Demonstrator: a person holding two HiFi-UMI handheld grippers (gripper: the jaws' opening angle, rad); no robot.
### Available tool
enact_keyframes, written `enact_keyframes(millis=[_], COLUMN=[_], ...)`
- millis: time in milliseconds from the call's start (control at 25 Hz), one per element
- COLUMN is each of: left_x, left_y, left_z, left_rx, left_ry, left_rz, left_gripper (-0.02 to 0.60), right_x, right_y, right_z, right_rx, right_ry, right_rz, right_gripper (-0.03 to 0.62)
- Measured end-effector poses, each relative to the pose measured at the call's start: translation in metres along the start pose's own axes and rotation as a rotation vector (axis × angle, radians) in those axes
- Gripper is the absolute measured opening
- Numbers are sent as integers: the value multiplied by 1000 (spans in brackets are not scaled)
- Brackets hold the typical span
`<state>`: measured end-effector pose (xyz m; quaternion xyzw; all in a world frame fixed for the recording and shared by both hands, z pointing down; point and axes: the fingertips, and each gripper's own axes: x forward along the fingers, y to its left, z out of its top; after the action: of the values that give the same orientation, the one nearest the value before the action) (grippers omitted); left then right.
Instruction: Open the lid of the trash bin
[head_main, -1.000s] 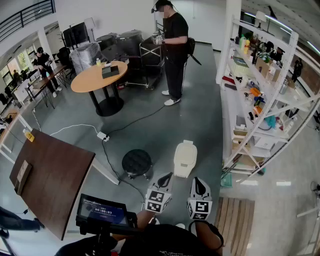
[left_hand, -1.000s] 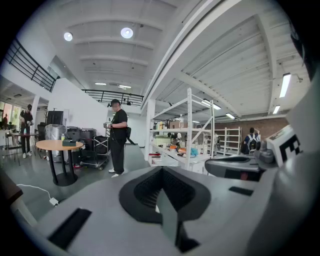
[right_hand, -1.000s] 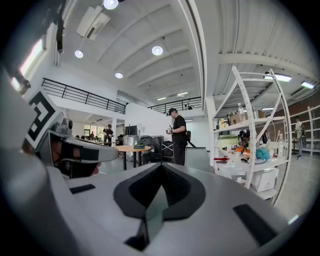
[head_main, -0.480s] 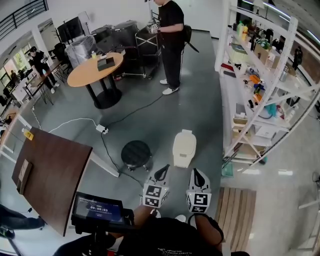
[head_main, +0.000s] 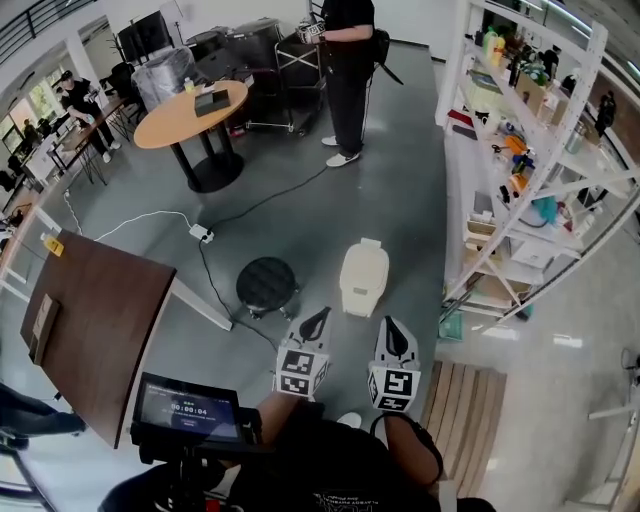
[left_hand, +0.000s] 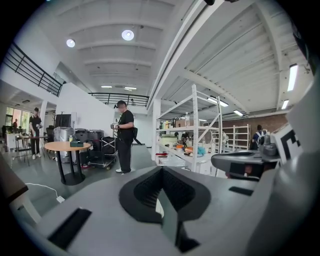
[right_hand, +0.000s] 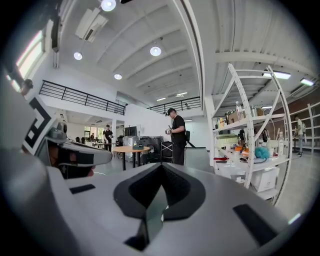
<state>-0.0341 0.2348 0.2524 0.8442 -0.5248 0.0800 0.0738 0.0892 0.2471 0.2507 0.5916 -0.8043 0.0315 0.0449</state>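
Observation:
A cream trash bin (head_main: 363, 278) stands on the grey floor in the head view, its lid down. My left gripper (head_main: 317, 316) points at the bin's near left corner, a little short of it, with its jaws together. My right gripper (head_main: 391, 326) is just near and right of the bin, also shut with nothing held. In the left gripper view the left gripper (left_hand: 161, 171) shows its dark jaws meeting. The right gripper (right_hand: 161, 168) looks the same in the right gripper view. The bin is hidden behind the jaws in both gripper views.
A black round stool (head_main: 268, 283) stands left of the bin, with a cable and power strip (head_main: 200, 233) beyond it. A brown table (head_main: 95, 340) is at the left, white shelving (head_main: 520, 180) at the right, a wooden pallet (head_main: 465, 420) near right. A person (head_main: 350, 70) stands far back.
The whole scene has slid up in the head view. Both grippers and the bin sit higher in frame with about the same gap between them. Both grippers stay shut.

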Motion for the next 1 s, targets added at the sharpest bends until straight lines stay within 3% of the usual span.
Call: enact_keyframes(millis=[320,1000], left_x=[31,134], left_y=[6,84], left_z=[-10,7], left_rx=[-34,-39], left_ry=[33,66], left_rz=[-13,-84], left_gripper=[-2,-2], right_x=[26,150], right_y=[-3,-20], right_z=[-17,-16], right_rx=[8,17], right_ry=[41,94], right_rz=[11,-49], right_gripper=[0,0])
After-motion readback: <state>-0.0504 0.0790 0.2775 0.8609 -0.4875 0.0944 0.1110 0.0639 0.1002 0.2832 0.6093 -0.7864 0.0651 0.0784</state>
